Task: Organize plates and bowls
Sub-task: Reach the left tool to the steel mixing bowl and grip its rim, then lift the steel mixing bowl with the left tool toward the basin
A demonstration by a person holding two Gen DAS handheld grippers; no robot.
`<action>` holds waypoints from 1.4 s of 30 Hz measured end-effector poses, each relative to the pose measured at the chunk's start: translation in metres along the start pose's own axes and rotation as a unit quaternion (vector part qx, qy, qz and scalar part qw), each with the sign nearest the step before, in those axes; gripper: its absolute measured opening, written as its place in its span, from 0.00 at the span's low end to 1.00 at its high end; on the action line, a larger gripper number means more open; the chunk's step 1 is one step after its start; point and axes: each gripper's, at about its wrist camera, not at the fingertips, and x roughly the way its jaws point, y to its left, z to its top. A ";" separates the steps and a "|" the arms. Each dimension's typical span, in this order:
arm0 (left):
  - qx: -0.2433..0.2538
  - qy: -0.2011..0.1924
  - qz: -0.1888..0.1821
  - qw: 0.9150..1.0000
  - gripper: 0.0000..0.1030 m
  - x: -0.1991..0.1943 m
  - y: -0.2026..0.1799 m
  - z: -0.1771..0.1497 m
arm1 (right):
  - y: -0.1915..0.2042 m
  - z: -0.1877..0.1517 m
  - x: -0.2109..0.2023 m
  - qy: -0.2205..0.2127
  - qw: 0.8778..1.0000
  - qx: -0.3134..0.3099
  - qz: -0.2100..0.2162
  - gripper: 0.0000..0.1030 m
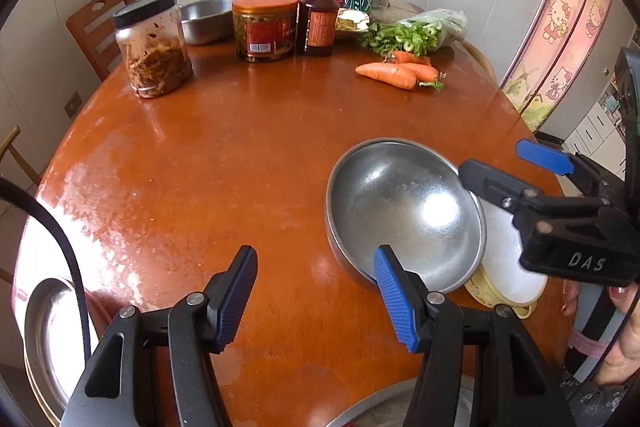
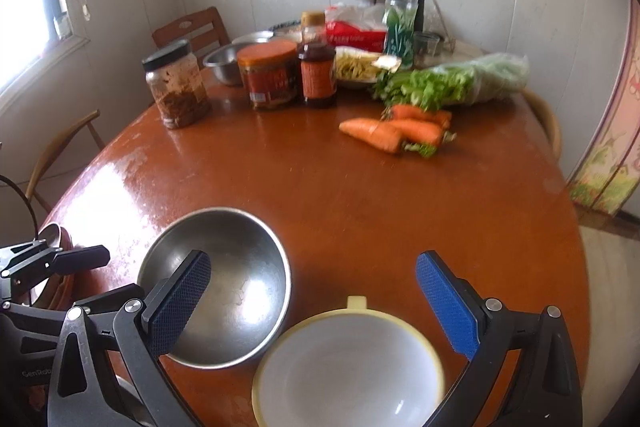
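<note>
Right tongs [image 2: 312,307] spread wide, empty, straddling white bowl [image 2: 348,367] for pickup; left tongs [image 1: 316,299] part-open, empty, beside steel bowl [image 1: 404,211].

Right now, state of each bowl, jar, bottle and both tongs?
Steel bowl: upright, empty, touching the white bowl.
White bowl: upright, empty.
Far steel bowl: upright; contents hidden.
Jar: lidded, partly full.
Orange-lid jar: lidded.
Sauce bottle: capped, upright.
Left tongs: open, empty.
Right tongs: open, empty, above the white bowl.
</note>
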 end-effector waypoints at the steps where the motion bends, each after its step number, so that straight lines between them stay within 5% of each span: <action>1: -0.001 0.002 0.000 1.000 0.59 0.002 0.000 0.001 | 0.001 0.000 0.003 0.003 1.000 -0.002 0.000 1.00; 9: -0.016 0.016 -0.022 0.999 0.59 0.013 0.004 0.002 | 0.010 -0.002 0.016 0.008 1.000 -0.011 0.013 0.94; 11: -0.016 0.017 -0.022 0.999 0.59 0.014 0.003 0.003 | 0.011 -0.003 0.018 0.013 1.000 -0.013 0.014 0.75; 13: -0.014 0.019 -0.020 1.000 0.60 0.016 0.002 0.003 | 0.015 -0.005 0.021 0.021 0.999 -0.020 0.025 0.67; 22: -0.019 0.029 -0.027 0.999 0.58 0.023 0.002 0.003 | 0.032 -0.012 0.027 0.031 0.998 -0.040 0.038 0.44; 26: -0.010 0.036 -0.043 0.998 0.41 0.025 -0.003 0.001 | 0.035 -0.011 0.027 0.027 0.998 -0.029 0.041 0.35; 42: -0.027 0.017 -0.052 0.998 0.35 -0.001 0.012 -0.002 | 0.047 -0.004 0.005 0.006 0.997 -0.008 0.072 0.32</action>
